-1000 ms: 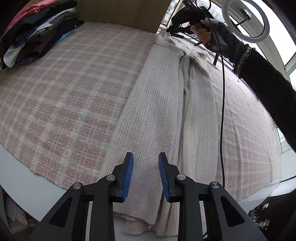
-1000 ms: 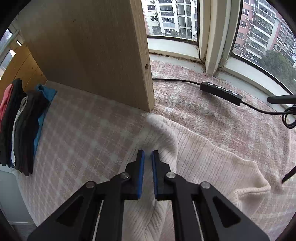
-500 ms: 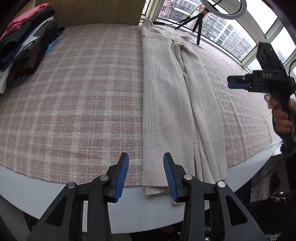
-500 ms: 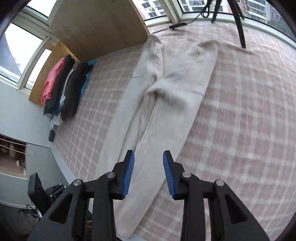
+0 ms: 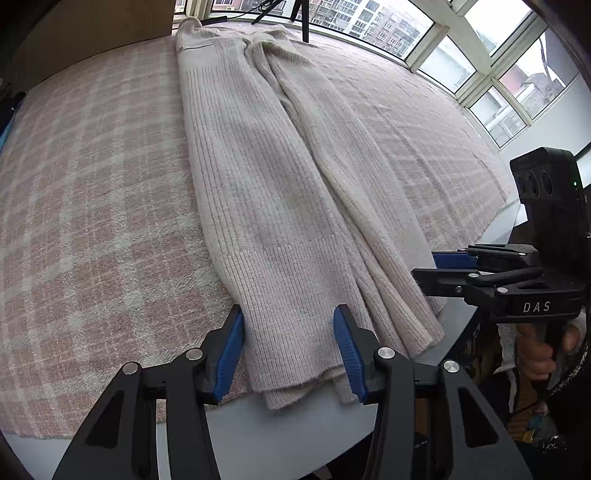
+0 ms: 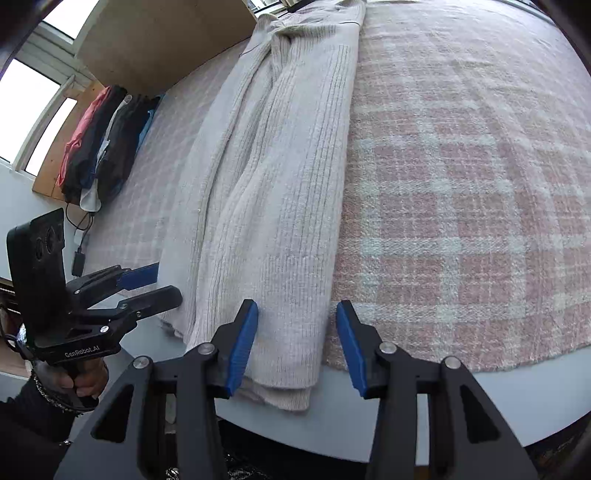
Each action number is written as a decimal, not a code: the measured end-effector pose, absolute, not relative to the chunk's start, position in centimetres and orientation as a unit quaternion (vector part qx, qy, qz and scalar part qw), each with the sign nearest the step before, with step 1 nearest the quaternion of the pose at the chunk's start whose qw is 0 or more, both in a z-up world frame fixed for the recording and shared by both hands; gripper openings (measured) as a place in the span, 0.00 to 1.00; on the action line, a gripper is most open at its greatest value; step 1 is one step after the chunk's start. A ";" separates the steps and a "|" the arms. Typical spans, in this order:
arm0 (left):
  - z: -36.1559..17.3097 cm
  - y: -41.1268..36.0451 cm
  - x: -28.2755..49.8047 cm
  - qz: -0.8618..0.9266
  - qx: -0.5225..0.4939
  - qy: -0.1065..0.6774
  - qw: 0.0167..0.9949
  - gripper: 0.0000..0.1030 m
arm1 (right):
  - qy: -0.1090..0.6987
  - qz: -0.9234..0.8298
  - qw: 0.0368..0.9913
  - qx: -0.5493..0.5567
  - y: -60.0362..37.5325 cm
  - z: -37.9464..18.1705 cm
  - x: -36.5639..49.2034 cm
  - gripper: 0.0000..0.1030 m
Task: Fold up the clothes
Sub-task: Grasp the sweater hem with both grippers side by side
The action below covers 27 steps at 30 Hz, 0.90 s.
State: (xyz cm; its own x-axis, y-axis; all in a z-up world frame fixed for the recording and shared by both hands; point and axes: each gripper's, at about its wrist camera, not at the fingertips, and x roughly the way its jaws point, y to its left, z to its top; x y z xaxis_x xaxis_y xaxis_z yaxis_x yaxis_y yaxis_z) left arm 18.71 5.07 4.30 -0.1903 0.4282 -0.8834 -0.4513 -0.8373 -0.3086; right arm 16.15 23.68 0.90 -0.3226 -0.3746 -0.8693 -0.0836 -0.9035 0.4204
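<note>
A long cream ribbed knit garment (image 5: 266,192) lies folded lengthwise on the pink plaid cloth, its hem hanging over the table's near edge. It also shows in the right wrist view (image 6: 280,177). My left gripper (image 5: 288,350) is open, its blue pads on either side of the hem's left part. My right gripper (image 6: 295,343) is open around the hem's right part. Each gripper shows in the other's view: the right gripper (image 5: 439,269) at right, the left gripper (image 6: 162,282) at left. Both are empty.
A pink plaid cloth (image 5: 92,206) covers the white table (image 5: 258,435). A stack of folded dark and pink clothes (image 6: 103,147) lies at the far left by a wooden board (image 6: 159,40). Windows (image 5: 491,59) and a tripod leg (image 5: 303,18) stand at the far side.
Both grippers have moved from the garment's far end to its near hem. The right gripper went from nearly shut to wide open. The left gripper opened wider.
</note>
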 end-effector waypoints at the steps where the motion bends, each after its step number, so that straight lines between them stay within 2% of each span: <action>1: 4.3 5.4 19.1 0.773 -0.565 0.021 0.287 0.38 | -0.190 -0.791 0.096 0.574 23.0 0.9 16.1 0.44; 2: 4.4 5.6 19.0 0.774 -0.561 0.021 0.292 0.34 | -0.178 -0.796 0.093 0.572 22.5 1.0 16.1 0.44; 3: 4.5 5.7 19.0 0.774 -0.558 0.020 0.298 0.18 | -0.171 -0.798 0.092 0.571 22.2 1.1 16.1 0.44; 4: 4.7 5.8 18.8 0.775 -0.557 0.013 0.300 0.13 | -0.167 -0.798 0.094 0.571 22.1 1.1 16.0 0.42; 5: 4.9 5.7 18.6 0.773 -0.557 0.000 0.304 0.10 | -0.175 -0.796 0.098 0.572 22.2 1.2 15.8 0.25; 6: 5.4 5.4 18.2 0.770 -0.557 -0.019 0.312 0.06 | -0.194 -0.790 0.103 0.572 22.5 1.3 15.7 0.17; 11: 10.6 4.3 16.8 0.782 -0.516 -0.062 0.345 0.06 | -0.269 -0.782 0.132 0.547 24.3 4.8 15.2 0.11; 19: 20.0 3.3 11.0 0.820 -0.426 -0.062 0.376 0.06 | -0.254 -0.831 0.154 0.469 26.2 16.4 9.7 0.11; 23: 22.1 4.7 5.9 0.838 -0.403 -0.064 0.362 0.06 | -0.249 -0.851 0.159 0.435 27.9 20.5 4.8 0.11; 27: 23.0 5.5 0.9 0.843 -0.404 -0.083 0.346 0.06 | -0.277 -0.844 0.153 0.432 30.2 21.8 -1.0 0.11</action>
